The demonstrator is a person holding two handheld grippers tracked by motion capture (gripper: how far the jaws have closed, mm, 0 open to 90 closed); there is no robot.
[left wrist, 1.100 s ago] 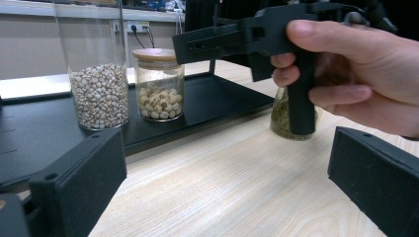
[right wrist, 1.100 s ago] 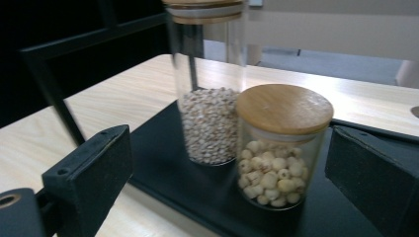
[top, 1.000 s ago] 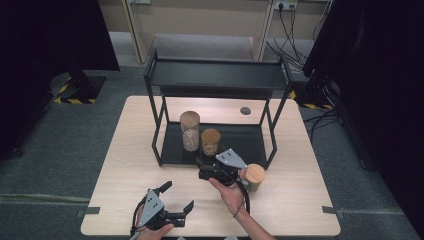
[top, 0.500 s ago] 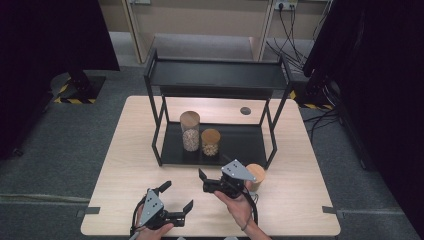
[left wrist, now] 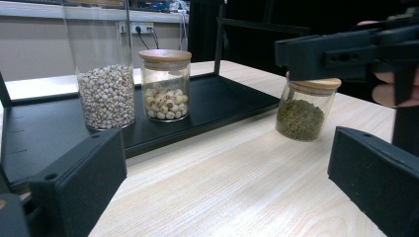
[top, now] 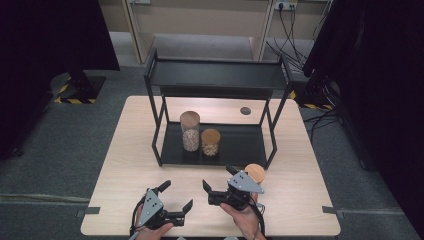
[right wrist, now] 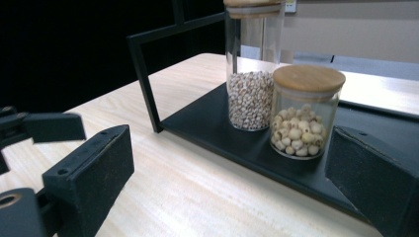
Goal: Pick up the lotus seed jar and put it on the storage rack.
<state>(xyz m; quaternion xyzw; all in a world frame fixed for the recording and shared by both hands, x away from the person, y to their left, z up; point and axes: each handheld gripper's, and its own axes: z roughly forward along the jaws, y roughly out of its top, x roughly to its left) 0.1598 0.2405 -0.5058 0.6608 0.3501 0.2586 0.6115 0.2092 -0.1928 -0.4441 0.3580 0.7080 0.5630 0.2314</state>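
Near the tabletop's (top: 150, 150) front edge, the left gripper (top: 176, 197) and the right gripper (top: 218, 182) both gape wide with nothing between their jaws. A small glass jar of green beans with a wooden lid (left wrist: 306, 109) stands on the tabletop toward its right edge, just beside the right gripper and apart from the black metal shelf rack (top: 235, 145), whose lower tray carries a tall glass jar of pale grain (top: 189, 131) and a short glass jar of white seeds (top: 210, 142).

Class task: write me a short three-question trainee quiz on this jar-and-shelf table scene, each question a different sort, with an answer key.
1. True or false: the green-bean jar stands on the rack's bottom tray.
2. How many jars stand on that tray? A one, B two, C three.
3. Fill in: the fingers of the right gripper and the left gripper are both ____.

Key: 1 false, it stands on the table; 2 B; 3 open.
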